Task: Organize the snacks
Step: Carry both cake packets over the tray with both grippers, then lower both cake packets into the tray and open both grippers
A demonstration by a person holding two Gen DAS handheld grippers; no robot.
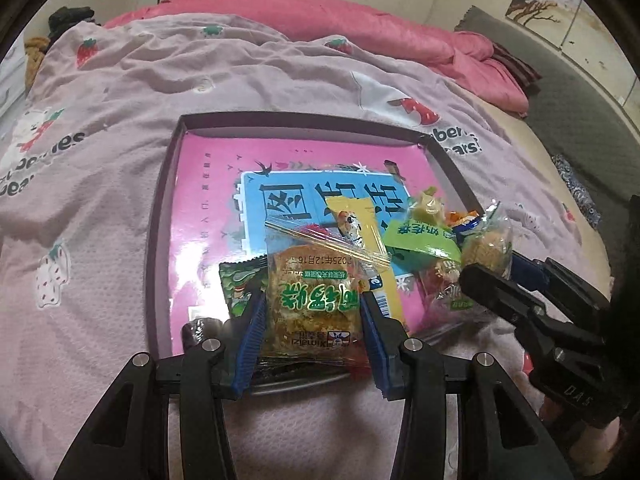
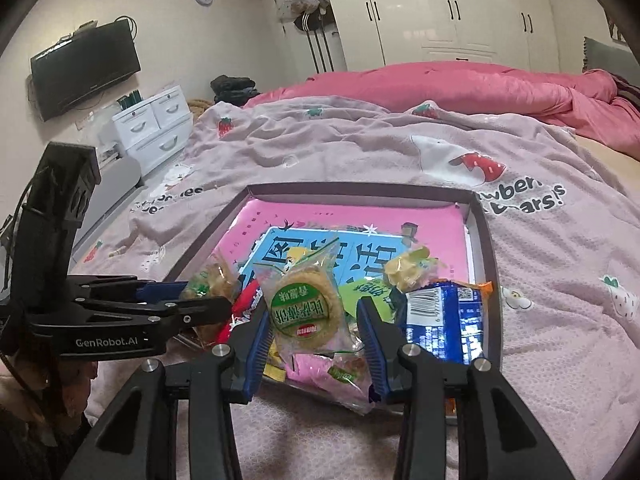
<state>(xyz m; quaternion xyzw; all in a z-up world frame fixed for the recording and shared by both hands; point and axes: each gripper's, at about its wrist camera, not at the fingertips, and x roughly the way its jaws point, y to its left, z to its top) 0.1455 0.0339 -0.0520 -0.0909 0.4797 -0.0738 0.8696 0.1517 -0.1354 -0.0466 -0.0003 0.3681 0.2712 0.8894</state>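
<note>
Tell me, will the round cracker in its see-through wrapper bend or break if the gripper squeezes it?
The round cracker packet, between the right gripper's pads, probably stays flat: the disc looks rigid. It could crack if squeezed hard. Its crinkly clear wrapper looks glossy, so likely slippery and light.

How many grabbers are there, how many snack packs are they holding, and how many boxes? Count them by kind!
Grippers: 2 (left gripper, right gripper)
Snack packs held: 2 (square cracker pack in the left, round biscuit pack in the right)
Boxes: 1 (shallow box)
Total: 5
</note>
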